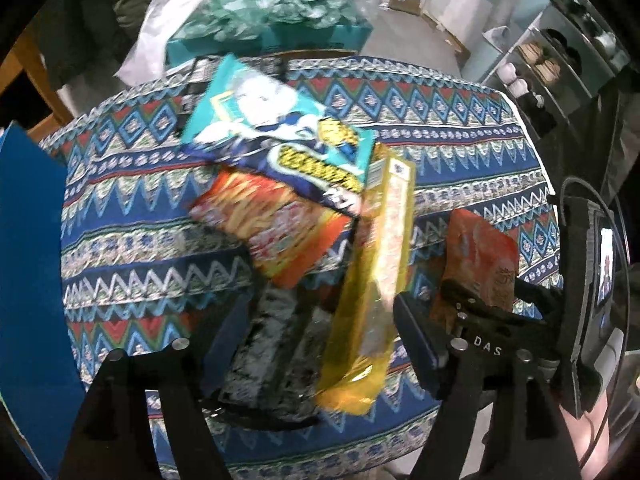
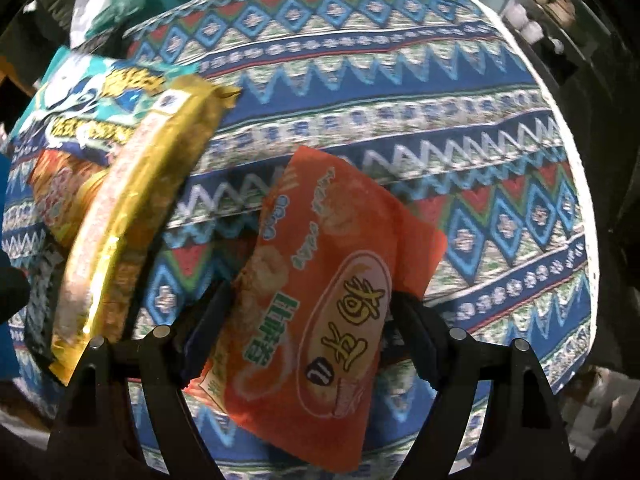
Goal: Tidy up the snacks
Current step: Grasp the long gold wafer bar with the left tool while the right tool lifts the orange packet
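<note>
Round table (image 2: 581, 160) under a zigzag-patterned cloth (image 2: 400, 80), white rim showing along the right edge.

Right hand-held gripper (image 2: 308, 320) pointing steeply down, clamped on an orange packet (image 2: 320, 280): pads against both side edges, packet standing upright over the cloth. To its right and beyond it, nothing but bare cloth as far as the rim, the widest open room on the table.

Left hand-held gripper (image 1: 320, 332) with jaws apart, not pressing on anything. Between its fingers, a black-and-white packet (image 1: 272, 356) and the near end of a long yellow packet (image 1: 380, 264); yellow packet tilted, blurred, far end resting against the pile. Hard to tell whether it touches the right-hand finger.

Pile left of centre: teal packet (image 1: 276, 120) on top, overlapping a red-orange packet (image 1: 272, 224), both touching the yellow one. Free cloth left of the pile and along the far edge.

Just past the far edge, a teal box (image 1: 272, 36) and a white plastic bag (image 1: 160, 28). At the left edge, a blue board (image 1: 28, 260) close against the cloth.
</note>
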A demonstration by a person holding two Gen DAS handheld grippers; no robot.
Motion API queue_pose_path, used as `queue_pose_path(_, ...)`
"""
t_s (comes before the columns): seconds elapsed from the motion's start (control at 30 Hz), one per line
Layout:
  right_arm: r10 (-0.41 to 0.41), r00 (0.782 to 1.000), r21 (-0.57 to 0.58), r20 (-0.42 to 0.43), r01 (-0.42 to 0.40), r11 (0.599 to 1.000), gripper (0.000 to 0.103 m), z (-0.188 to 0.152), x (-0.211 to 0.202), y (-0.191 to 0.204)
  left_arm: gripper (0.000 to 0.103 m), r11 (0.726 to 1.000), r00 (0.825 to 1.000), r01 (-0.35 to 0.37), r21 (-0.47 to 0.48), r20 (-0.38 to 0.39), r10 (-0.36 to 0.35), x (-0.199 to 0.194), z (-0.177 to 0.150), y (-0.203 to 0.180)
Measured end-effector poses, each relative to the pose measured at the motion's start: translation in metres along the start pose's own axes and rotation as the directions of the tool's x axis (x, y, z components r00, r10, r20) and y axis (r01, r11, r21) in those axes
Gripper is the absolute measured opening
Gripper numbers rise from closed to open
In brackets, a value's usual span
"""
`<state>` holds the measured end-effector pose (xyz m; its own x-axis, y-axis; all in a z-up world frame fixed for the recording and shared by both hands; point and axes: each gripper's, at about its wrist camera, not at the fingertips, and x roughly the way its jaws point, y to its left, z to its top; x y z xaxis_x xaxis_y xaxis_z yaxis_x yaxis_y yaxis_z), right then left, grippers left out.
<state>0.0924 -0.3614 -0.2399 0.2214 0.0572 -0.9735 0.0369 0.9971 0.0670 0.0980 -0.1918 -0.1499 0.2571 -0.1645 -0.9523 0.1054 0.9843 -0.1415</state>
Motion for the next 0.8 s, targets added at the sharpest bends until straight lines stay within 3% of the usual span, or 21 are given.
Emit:
queue_pose_path(0.57,0.056,0.998,0.042,0.022,-0.057,0.998,0.082,-0.001,-0.002,-0.070,0.078,0.995,0.997,-0.033,0.093,-0.071,0.040,0.057,0.015,-0.050)
queue_pose_path(0.73,0.027,0.999,0.028,0.031,-0.028,0.999,0.084,-0.002,0.003,-0.060,0.078,0.995,0.994,-0.041,0.090,-0.093,0.049,0.072,0.013,-0.051)
queue_pose_path(0.8,0.005,0.999,0.022,0.038,-0.005,1.000,0.084,-0.002,0.005,-0.058,0.070,0.996,0.993,-0.036,0.085,-0.106,0.044,0.078,0.013,-0.051)
